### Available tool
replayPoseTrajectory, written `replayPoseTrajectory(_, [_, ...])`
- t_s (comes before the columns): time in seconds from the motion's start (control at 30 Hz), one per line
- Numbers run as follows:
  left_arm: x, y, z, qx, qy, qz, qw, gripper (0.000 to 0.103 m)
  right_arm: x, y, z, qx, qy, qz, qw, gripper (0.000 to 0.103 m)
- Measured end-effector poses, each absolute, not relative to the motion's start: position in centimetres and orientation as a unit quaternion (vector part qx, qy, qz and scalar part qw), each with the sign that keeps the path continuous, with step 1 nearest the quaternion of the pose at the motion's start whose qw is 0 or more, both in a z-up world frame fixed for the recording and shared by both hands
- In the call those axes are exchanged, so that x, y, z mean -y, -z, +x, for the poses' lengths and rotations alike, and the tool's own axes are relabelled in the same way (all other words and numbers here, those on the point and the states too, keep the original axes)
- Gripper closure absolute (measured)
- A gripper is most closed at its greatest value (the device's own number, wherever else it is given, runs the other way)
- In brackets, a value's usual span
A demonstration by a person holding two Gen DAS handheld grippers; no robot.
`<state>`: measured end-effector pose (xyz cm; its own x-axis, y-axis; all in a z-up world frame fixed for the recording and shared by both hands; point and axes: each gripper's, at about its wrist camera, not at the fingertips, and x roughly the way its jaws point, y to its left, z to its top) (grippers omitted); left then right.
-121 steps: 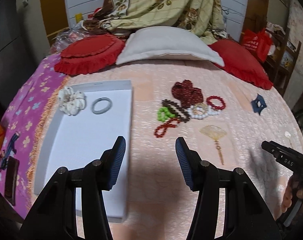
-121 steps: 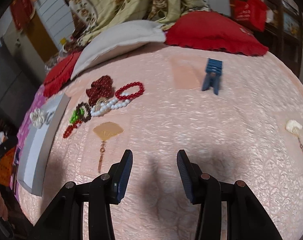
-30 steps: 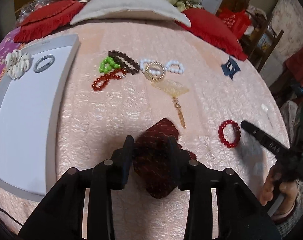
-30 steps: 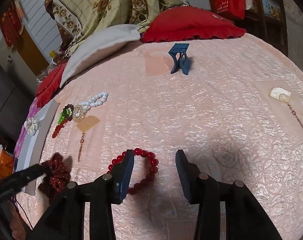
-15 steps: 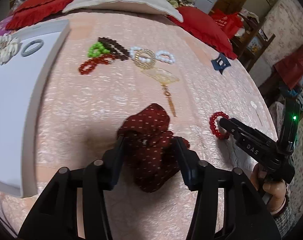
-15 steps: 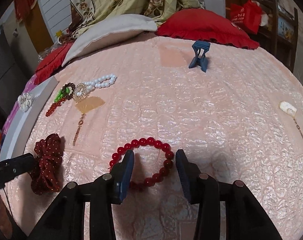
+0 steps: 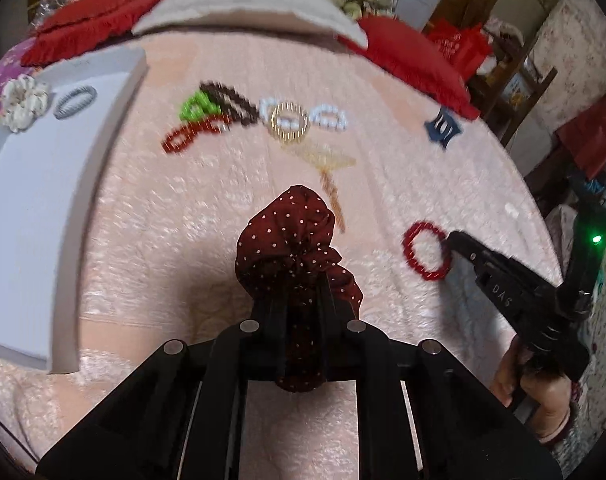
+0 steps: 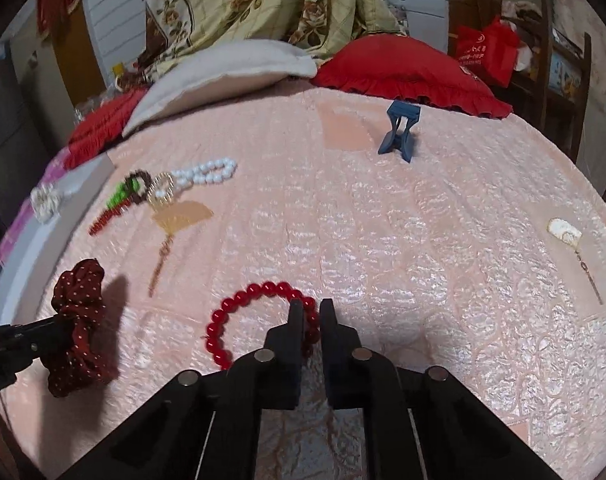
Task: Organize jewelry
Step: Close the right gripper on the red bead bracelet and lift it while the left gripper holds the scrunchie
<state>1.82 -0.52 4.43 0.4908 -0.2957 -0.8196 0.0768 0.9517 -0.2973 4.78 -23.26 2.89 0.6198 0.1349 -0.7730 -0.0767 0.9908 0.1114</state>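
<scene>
On the pink bedspread, your left gripper clamped the maroon scrunchie; your right gripper apparently pinched the red bead bracelet, contact partly hidden. A one-bead hold could have slipped during lifting toward the white tray.

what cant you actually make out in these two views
- Left wrist view: motion blur smears the bead pile, so the strands cannot be separated or counted.
- Left wrist view: the left gripper fingers cover the middle of the polka-dot scrunchie.
- Right wrist view: the right gripper fingers hide part of the red bead bracelet.
- Right wrist view: the tray is cut off by the left edge.
</scene>
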Motion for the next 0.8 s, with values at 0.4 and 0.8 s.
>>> replayPoseTrajectory(0.4, [-3.3, -7.4, -0.3, -0.452, 0.079, -0.128, 0.879, 0.093, 23.3, -3.4, 4.7, -0.452, -0.079, 0.055, 0.887, 0.098])
replayPoseTrajectory(0.8, [-3.6, -6.3, -0.3, -0.461, 0.080, -0.126, 0.875, 0.093, 22.0, -1.7, 5.6, -0.454, -0.069, 0.007, 0.888, 0.073])
